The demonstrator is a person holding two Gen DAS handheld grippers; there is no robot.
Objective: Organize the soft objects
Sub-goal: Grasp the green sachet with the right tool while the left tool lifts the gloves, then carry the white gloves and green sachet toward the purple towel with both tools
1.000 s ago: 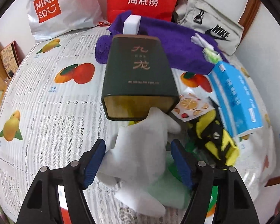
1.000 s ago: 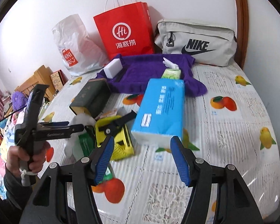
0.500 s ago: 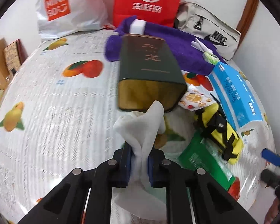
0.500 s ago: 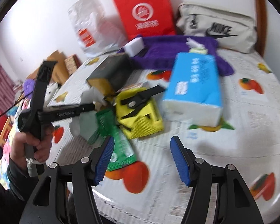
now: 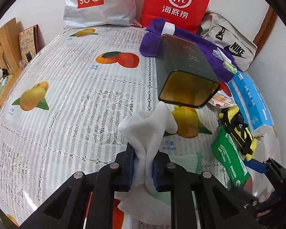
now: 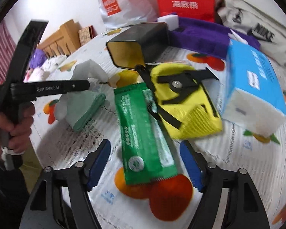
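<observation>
White soft cloth (image 5: 148,131) is pinched tight in the left hand-held gripper (image 5: 143,168), lifted off the bench (image 5: 70,99) so it can go somewhere tidy. At 12 o'clock from it lies a dark tin (image 5: 183,72) on its side (nothing shows inside). The right hand-held gripper (image 6: 145,164) has just been opening and is spread wide, with a green packet (image 6: 143,133) lying between its jaws, maybe the next pick.

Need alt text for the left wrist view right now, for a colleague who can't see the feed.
The left gripper is shut on a bunched white cloth above a fruit-print tablecloth. A dark green tin lies on its side just beyond, open end toward the camera. A green packet, yellow pouch and blue tissue pack sit to the right.
</observation>
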